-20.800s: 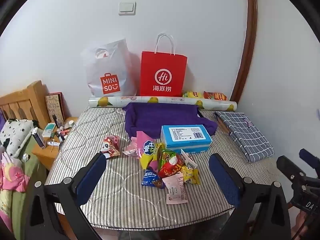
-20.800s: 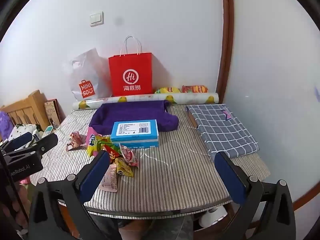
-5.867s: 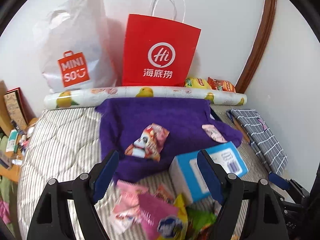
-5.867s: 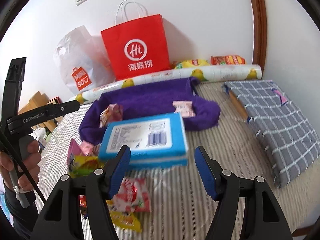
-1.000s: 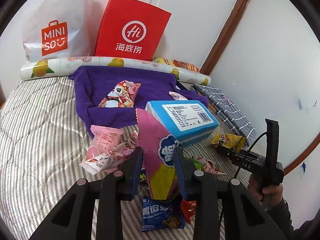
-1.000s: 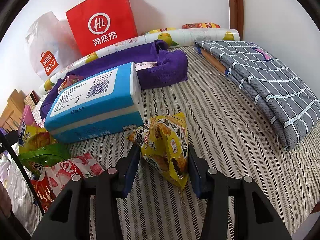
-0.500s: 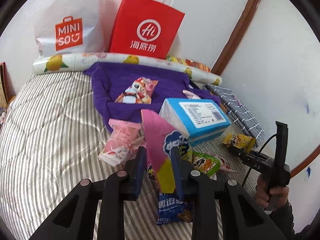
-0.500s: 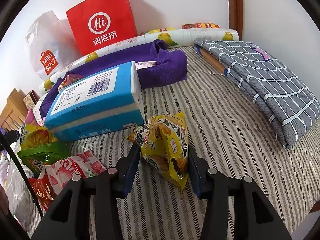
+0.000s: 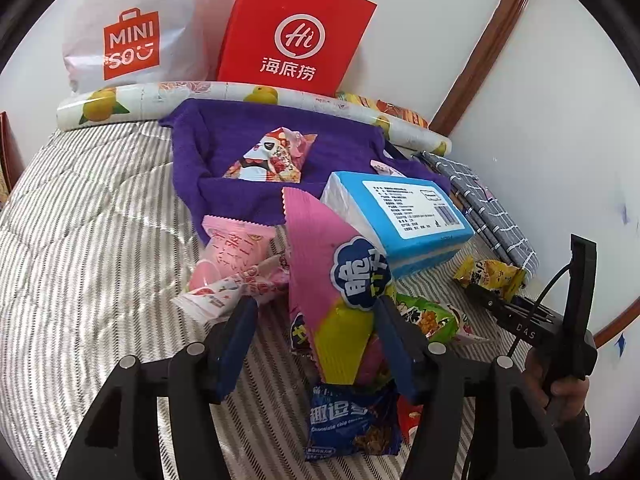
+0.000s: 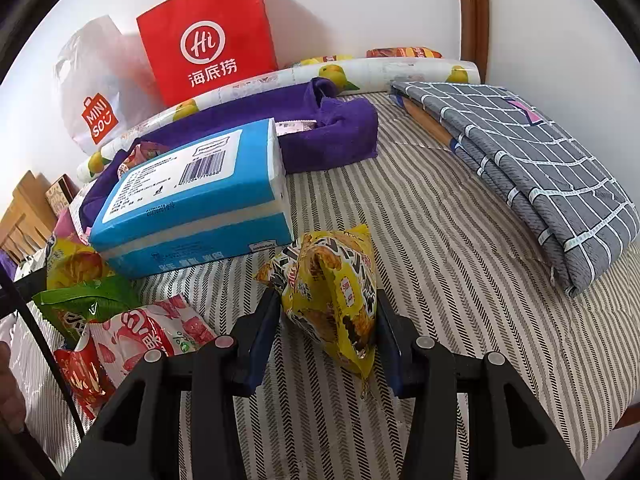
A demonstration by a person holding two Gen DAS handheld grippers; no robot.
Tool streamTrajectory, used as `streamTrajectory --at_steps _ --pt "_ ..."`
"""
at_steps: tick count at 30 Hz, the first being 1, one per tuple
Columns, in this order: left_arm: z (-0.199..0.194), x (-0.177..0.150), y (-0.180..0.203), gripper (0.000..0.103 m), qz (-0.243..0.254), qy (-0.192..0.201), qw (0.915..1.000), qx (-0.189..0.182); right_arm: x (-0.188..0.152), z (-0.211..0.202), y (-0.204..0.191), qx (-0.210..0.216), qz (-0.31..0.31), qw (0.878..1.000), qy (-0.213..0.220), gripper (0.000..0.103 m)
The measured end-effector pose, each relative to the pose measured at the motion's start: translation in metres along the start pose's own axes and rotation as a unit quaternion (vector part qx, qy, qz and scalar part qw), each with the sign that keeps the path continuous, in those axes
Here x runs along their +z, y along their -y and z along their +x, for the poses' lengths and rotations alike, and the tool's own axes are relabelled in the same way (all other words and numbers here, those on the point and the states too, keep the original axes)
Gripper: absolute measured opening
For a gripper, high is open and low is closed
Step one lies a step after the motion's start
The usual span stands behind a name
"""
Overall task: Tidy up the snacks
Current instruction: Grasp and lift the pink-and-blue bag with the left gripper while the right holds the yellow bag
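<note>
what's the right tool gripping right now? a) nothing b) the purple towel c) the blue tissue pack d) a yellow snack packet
d: in the right wrist view the right tool has its fingers closed against both sides of the yellow snack packet, while the blue tissue pack and purple towel lie apart on the table.

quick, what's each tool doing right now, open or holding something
Left tool: open around the pink packet.
Right tool: shut on the yellow packet.
</note>
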State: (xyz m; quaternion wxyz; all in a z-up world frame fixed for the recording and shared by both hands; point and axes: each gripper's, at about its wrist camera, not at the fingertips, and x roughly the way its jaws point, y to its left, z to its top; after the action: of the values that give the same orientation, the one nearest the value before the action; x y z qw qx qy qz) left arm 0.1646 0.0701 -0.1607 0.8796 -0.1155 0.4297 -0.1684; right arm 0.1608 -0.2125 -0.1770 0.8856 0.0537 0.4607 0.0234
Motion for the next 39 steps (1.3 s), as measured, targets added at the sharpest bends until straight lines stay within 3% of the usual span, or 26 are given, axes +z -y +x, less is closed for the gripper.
streamTrajectory --at_steps 4,6,8,15,21,22,24,28,34,36,39 --pt "0.005 -0.001 0.002 0.065 0.002 -0.001 1.0 0.003 0.001 0.001 -0.002 -0.003 -0.004 1.0 0.0 0.046" --pt "0.001 -0.003 -0.001 0.047 0.005 0.011 0.9999 -0.003 0.001 0.001 -0.002 -0.004 -0.006 1.0 0.0 0.046" --pt "-0.005 -0.004 -0.004 0.037 0.004 0.011 0.9998 -0.018 0.001 0.001 -0.003 -0.003 -0.007 1.0 0.001 0.046" --pt "-0.022 -0.006 -0.002 0.021 0.009 0.022 0.9997 -0.007 -0.001 -0.009 -0.009 -0.004 -0.018 1.0 0.024 0.041" --pt "-0.018 -0.003 0.01 0.023 0.01 0.007 0.9999 -0.004 -0.001 -0.022 -0.018 -0.001 -0.046 0.998 0.036 0.041" --pt "-0.016 -0.002 0.011 0.025 0.007 0.003 1.0 -0.003 0.0 -0.025 -0.019 -0.001 -0.049 0.998 0.039 0.041" --pt "-0.011 0.0 0.013 0.051 0.0 -0.005 1.0 0.0 0.001 -0.032 -0.019 0.001 -0.051 0.998 0.046 0.041" --pt "-0.001 0.004 0.02 0.056 -0.004 -0.005 0.9998 0.017 0.006 -0.047 -0.017 0.005 -0.053 0.997 0.059 0.041" --pt "0.025 0.011 0.03 0.056 0.007 -0.035 0.9968 0.072 0.014 -0.064 -0.018 0.011 -0.062 0.995 0.073 0.041" --pt "0.027 0.011 0.03 0.046 0.004 -0.033 0.9961 0.081 0.016 -0.068 -0.021 0.014 -0.067 0.995 0.077 0.041" --pt "0.014 0.014 0.027 0.043 -0.002 -0.019 0.9967 0.079 0.018 -0.071 -0.024 0.02 -0.071 0.994 0.08 0.041"
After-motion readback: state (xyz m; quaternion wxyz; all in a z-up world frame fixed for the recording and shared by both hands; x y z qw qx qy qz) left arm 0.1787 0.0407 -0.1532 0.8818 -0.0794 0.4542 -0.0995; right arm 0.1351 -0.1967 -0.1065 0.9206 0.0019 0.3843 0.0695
